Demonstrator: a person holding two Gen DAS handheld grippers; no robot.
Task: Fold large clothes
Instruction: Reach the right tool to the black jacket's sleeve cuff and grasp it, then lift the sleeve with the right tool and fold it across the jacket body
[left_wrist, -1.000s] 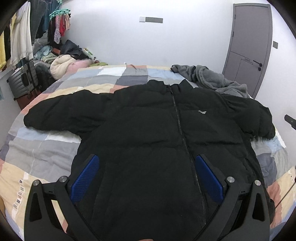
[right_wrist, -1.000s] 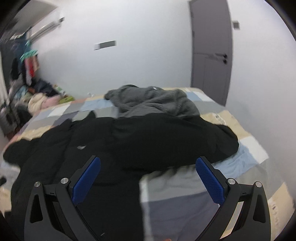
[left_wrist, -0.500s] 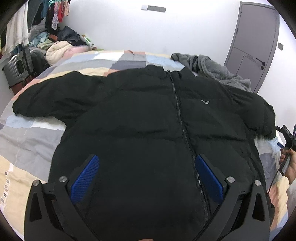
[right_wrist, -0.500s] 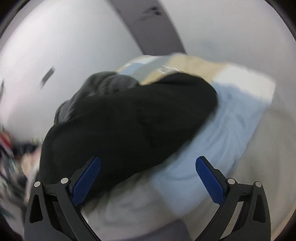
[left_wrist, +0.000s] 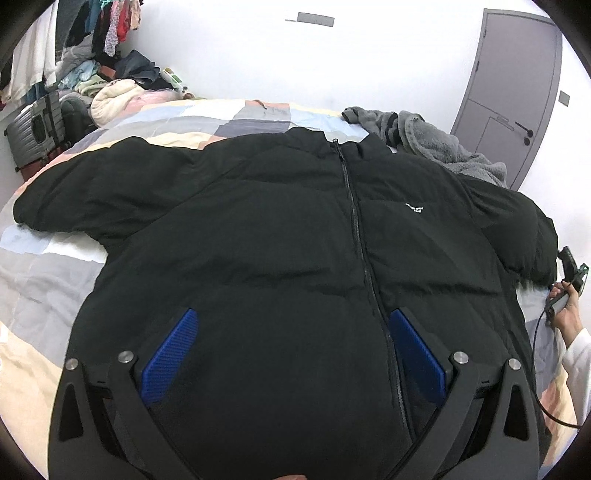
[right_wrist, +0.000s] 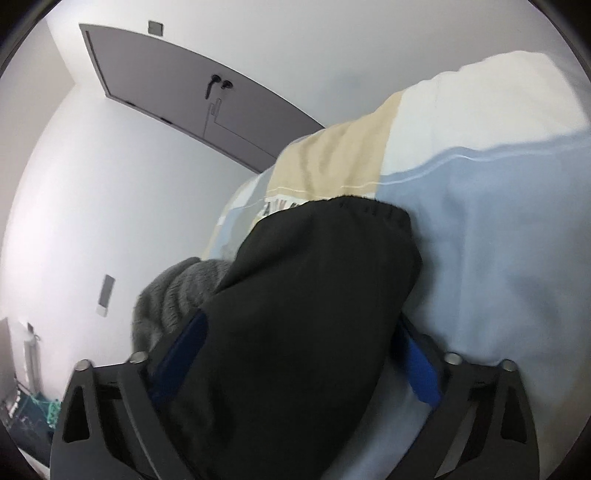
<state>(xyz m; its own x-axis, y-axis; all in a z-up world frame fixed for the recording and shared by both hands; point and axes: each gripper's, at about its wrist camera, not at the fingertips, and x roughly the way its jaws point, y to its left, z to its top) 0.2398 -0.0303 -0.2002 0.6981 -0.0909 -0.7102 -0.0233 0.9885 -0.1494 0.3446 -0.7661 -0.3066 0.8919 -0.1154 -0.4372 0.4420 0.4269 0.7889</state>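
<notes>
A large black puffer jacket (left_wrist: 280, 236) lies front up on the patchwork bed (left_wrist: 48, 266), zipped, sleeves spread to both sides. My left gripper (left_wrist: 291, 343) is open above the jacket's lower middle, near the hem. In the right wrist view the jacket's right sleeve (right_wrist: 314, 295) with its cuff fills the space between the fingers of my right gripper (right_wrist: 295, 354), which is open around it, rolled sideways. The right gripper also shows at the far right of the left wrist view (left_wrist: 565, 280), held by a hand beside the sleeve end.
A grey fleece garment (left_wrist: 432, 144) lies at the bed's far right corner, behind the jacket; it also shows in the right wrist view (right_wrist: 177, 295). A grey door (left_wrist: 513, 88) stands at the right. Piled clothes and a suitcase (left_wrist: 37, 125) stand at the far left.
My left gripper has moved forward and lower over the jacket. My right gripper has swung down to the right sleeve, rolled sideways, and now has the sleeve between its open fingers.
</notes>
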